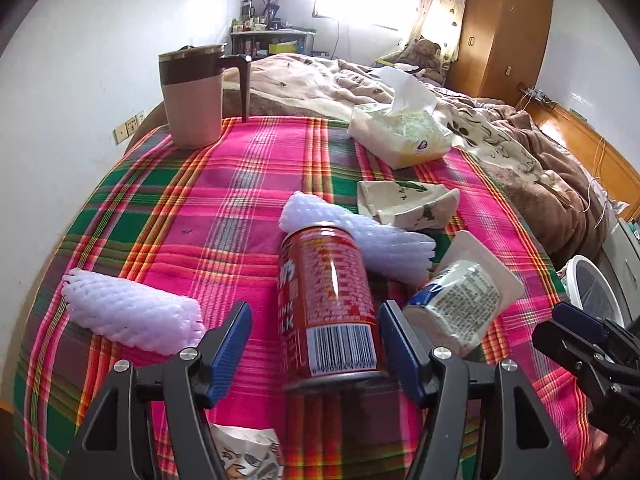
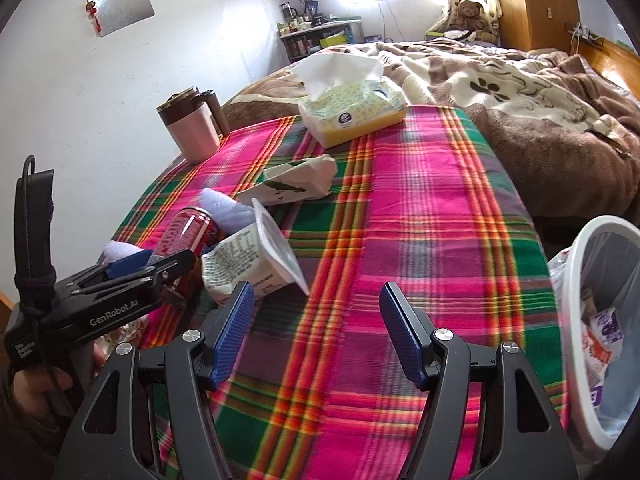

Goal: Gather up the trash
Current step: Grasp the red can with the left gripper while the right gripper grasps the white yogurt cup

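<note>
A red drink can (image 1: 329, 304) lies on its side on the plaid table (image 1: 248, 184). My left gripper (image 1: 316, 344) is open, its blue fingers on either side of the can's near end, with a gap on the left side. A white yogurt cup (image 1: 460, 300) lies just right of the can; it also shows in the right wrist view (image 2: 256, 264). My right gripper (image 2: 318, 332) is open and empty over bare cloth. Foam nets (image 1: 132, 312) (image 1: 360, 236) and a crumpled wrapper (image 1: 408, 202) lie nearby. The can (image 2: 188, 236) sits behind the left gripper (image 2: 132, 268).
A white bin (image 2: 600, 328) with trash stands off the table's right edge. A pink mug (image 1: 196, 100) and a tissue pack (image 1: 400, 132) stand at the table's far side. A bed with brown blankets (image 2: 520, 92) lies beyond. A snack bag (image 1: 248, 456) lies under my left gripper.
</note>
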